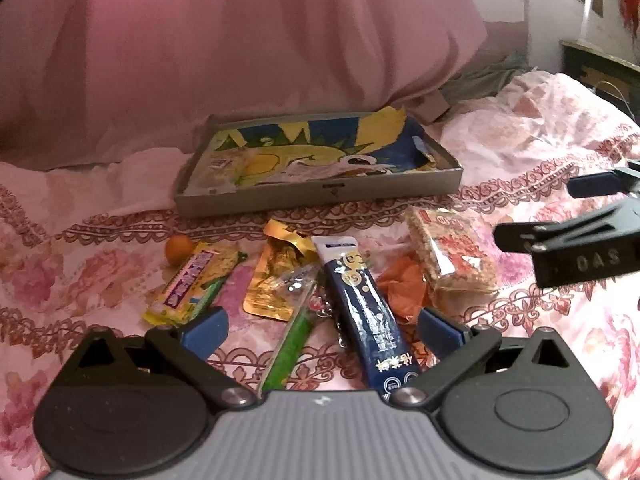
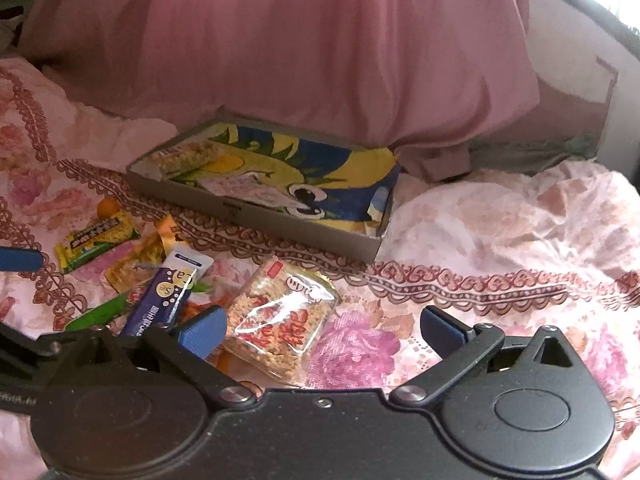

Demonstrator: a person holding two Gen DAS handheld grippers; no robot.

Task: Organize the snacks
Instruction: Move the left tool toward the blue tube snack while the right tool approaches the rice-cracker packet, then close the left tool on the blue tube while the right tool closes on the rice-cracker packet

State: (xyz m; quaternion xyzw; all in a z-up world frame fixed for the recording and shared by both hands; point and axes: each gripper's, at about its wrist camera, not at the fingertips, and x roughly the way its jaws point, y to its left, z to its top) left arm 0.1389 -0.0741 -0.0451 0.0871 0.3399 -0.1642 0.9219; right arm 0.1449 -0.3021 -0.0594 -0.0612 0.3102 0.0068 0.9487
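Left wrist view: my left gripper (image 1: pixel 322 332) has fingers spread, nothing held, hovering over the snack pile; navy stick pack (image 1: pixel 362 312) lies nearest, likely the first pick. Shallow box (image 1: pixel 320 192) sits far, centre.

Right wrist view: my right gripper (image 2: pixel 324 332) is spread, empty, with the rice-cracker packet (image 2: pixel 278 320) near-left. The orange fruit (image 2: pixel 108 207) is half hidden.

The left gripper (image 1: pixel 322 326) is low over the bed, level, its jaws spread wide with nothing between them. The right gripper (image 2: pixel 322 326) is beside it to the right, equally low, jaws also wide apart and empty.
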